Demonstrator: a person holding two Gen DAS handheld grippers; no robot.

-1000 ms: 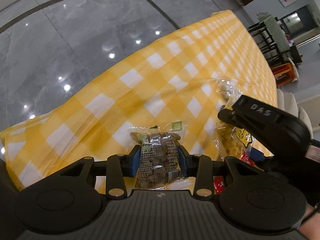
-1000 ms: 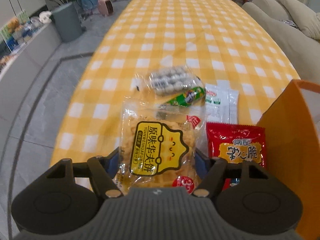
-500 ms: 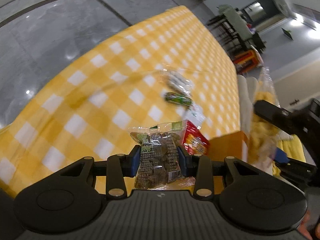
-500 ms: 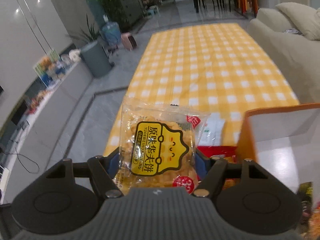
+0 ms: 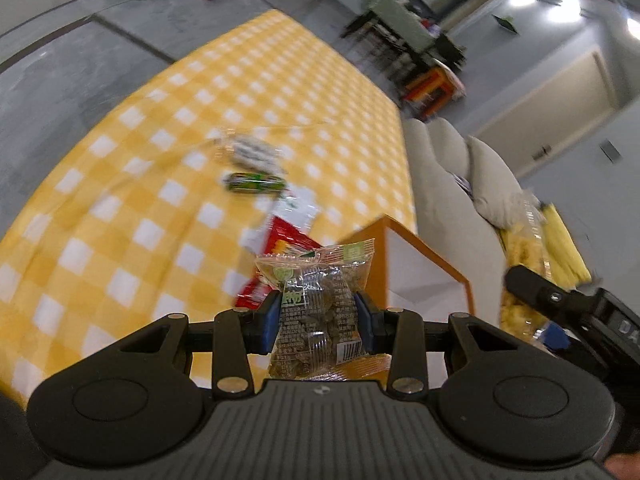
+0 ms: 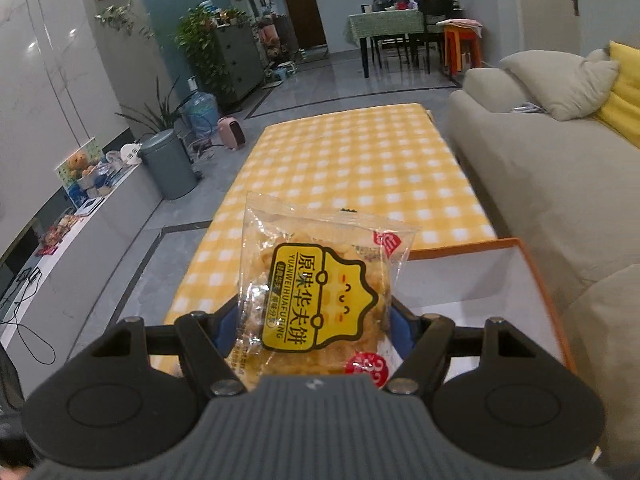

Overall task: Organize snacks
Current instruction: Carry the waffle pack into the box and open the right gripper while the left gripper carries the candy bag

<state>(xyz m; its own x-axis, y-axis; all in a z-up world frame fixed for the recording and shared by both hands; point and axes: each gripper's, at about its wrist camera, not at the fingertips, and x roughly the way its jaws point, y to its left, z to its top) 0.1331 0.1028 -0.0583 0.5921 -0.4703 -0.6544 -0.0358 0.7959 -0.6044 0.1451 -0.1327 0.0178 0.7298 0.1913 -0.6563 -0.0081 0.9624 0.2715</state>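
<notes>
My left gripper is shut on a small clear packet of brown snacks, held above the yellow checked table. Just beyond it stands an orange box with a white inside. My right gripper is shut on a clear bag of waffle biscuits with a yellow label, raised above that same orange box. The right gripper and its bag also show at the right of the left wrist view. On the cloth lie a red packet, white sachets, a green stick and a clear bag.
A grey sofa with a cushion runs along the table's right side. Left of the table are grey floor, a grey bin and a low white shelf. A dining table with chairs stands far back.
Both grippers have risen with their packets. The right one left the pile of snacks and now hangs over the orange box. The left one swung right until the box came into its view.
</notes>
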